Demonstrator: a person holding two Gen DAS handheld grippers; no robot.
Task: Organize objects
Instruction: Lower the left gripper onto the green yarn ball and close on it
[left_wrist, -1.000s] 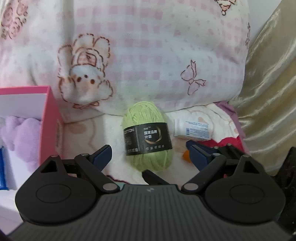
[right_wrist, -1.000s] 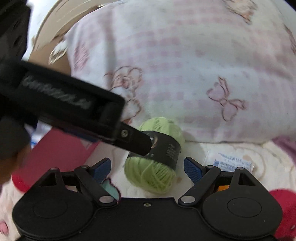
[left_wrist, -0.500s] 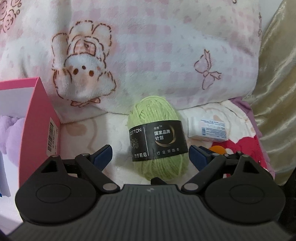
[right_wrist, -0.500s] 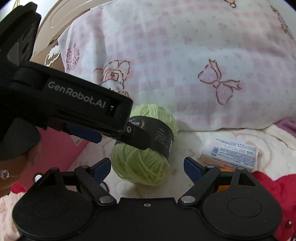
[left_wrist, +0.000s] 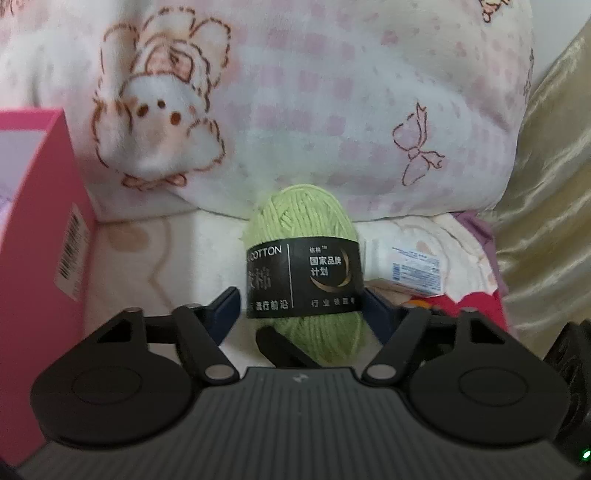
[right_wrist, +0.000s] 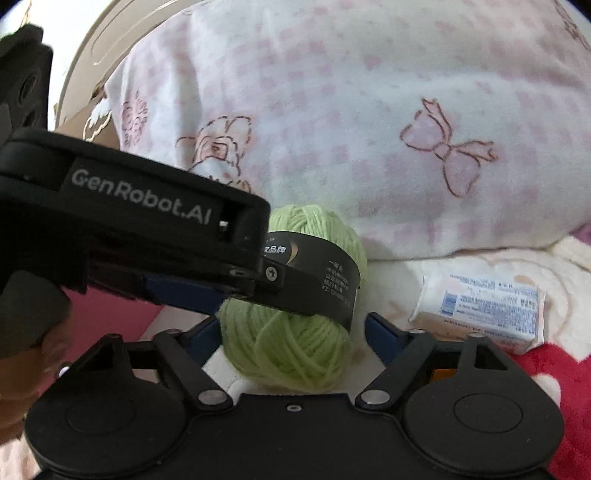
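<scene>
We see a light green yarn ball (left_wrist: 303, 266) with a black paper band, lying on a cream patterned blanket (left_wrist: 166, 258) just in front of a big pink-checked pillow (left_wrist: 314, 110) printed with rabbits and bows. Our left gripper (left_wrist: 301, 306) has its blue pads set on either side of the band, fingers closed in to about the skein's width; we cannot tell whether the pads actually press on it. In the right wrist view the left gripper's black body crosses from the left and meets the band. Our right gripper (right_wrist: 291, 328) is spread wide with the yarn ball (right_wrist: 295, 325) between its fingers, neither pad touching it and nothing held. To the yarn's right lies a small white packet (right_wrist: 480, 310) with blue print, beside a red patch of the blanket. A pink box (left_wrist: 40, 229) with a barcode label stands at the left, well apart from the yarn. Gold satin fabric (left_wrist: 546, 221) hangs at far right.
</scene>
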